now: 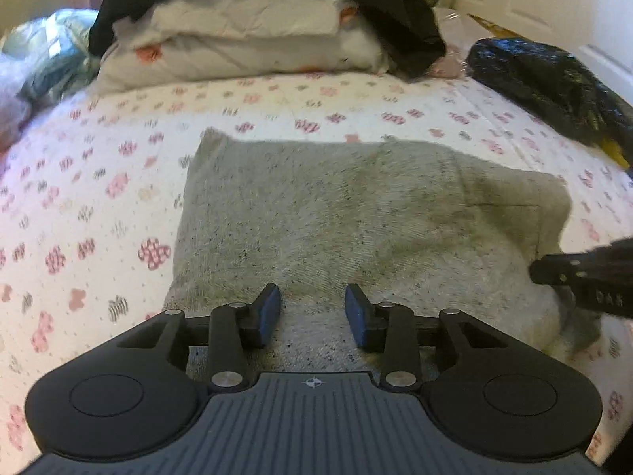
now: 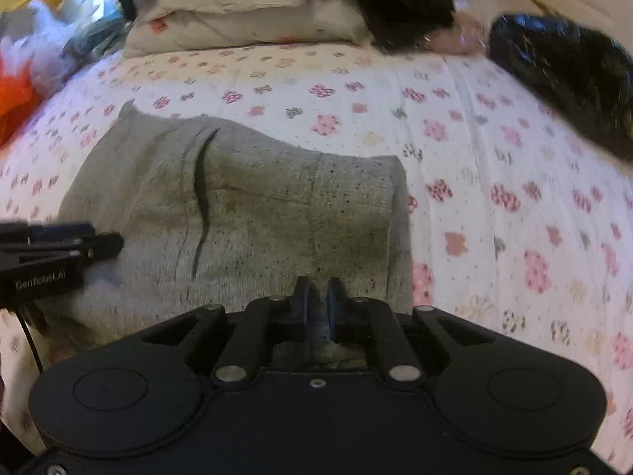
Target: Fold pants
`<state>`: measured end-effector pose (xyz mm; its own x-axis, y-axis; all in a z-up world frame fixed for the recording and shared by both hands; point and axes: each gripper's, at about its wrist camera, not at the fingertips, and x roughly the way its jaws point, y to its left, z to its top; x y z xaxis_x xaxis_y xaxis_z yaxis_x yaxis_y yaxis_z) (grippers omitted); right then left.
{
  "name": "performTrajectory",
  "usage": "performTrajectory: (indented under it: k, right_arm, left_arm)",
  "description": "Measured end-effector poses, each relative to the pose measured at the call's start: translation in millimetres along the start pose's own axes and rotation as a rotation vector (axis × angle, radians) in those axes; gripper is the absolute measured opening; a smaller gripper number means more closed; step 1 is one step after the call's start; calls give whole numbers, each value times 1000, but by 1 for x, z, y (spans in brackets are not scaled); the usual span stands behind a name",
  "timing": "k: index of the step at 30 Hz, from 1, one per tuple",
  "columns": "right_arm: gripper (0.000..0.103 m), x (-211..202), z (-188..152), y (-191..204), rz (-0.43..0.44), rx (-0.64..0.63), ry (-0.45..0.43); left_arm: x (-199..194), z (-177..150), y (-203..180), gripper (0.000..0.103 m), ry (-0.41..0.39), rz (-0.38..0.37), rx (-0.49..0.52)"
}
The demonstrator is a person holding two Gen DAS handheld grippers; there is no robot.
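Grey folded pants [image 1: 336, 206] lie flat on the flowered bed sheet [image 1: 99, 166]. My left gripper [image 1: 312, 308] hovers over their near edge, open, with only cloth below the blue pads. At the pants' right near corner, my right gripper [image 1: 534, 271] comes in from the right, where the cloth bunches up. In the right wrist view the pants [image 2: 257, 217] show a pocket slit. There my right gripper [image 2: 318, 293] has its jaws nearly together, pinching the near edge of the cloth. My left gripper [image 2: 116, 243] enters from the left.
A white pillow [image 1: 245, 31] with a black garment [image 1: 395, 4] draped on it lies at the bed's far end. A black plastic bag [image 1: 546, 87] sits at the far right, and crumpled plastic bags [image 1: 39, 51] at the far left. Sheet shows on both sides of the pants.
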<state>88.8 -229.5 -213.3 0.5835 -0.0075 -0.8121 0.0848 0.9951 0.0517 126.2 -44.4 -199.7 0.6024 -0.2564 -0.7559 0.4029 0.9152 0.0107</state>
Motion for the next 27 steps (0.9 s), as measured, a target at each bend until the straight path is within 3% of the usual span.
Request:
performTrajectory:
  k: [3, 5, 7, 9, 12, 14, 15, 17, 22, 24, 25, 26, 27]
  right_arm:
    - [24, -10, 10, -8, 43, 39, 30]
    - [24, -29, 24, -21, 126, 107, -24]
    - [24, -45, 37, -23, 162, 111, -99]
    - [23, -49, 50, -17, 151, 80, -158]
    - [23, -26, 63, -9, 92, 84, -135]
    - [22, -1, 64, -8, 42, 102, -77]
    - [22, 13, 63, -8, 3, 102, -40]
    - [22, 34, 55, -13, -18, 107, 37]
    - [23, 36, 49, -30, 39, 136, 43]
    - [32, 30, 53, -41, 97, 176, 37]
    - [45, 21, 54, -46, 146, 206, 17]
    - [67, 10, 54, -56, 207, 240, -16]
    - [83, 0, 53, -65, 261, 273, -51]
  left_arm:
    - [-30, 1, 8, 35, -92, -77, -5]
    - [-49, 12, 13, 36, -178, -113, -23]
    - [-46, 35, 17, 36, -203, -110, -48]
    - [-23, 62, 19, 37, -142, -53, -48]
    - [37, 86, 28, 36, 43, 80, -83]
    - [76, 85, 39, 36, 187, 63, -135]
    - [86, 81, 42, 37, 207, 41, -155]
    - [88, 76, 46, 37, 166, 25, -164]
    - [68, 70, 55, 36, 149, -13, -165]
    - [49, 66, 66, 36, 139, -51, -190]
    - [40, 64, 73, 37, 134, -78, -201]
    - [31, 61, 81, 37, 131, -108, -209]
    - [25, 58, 88, 37, 133, -134, -216]
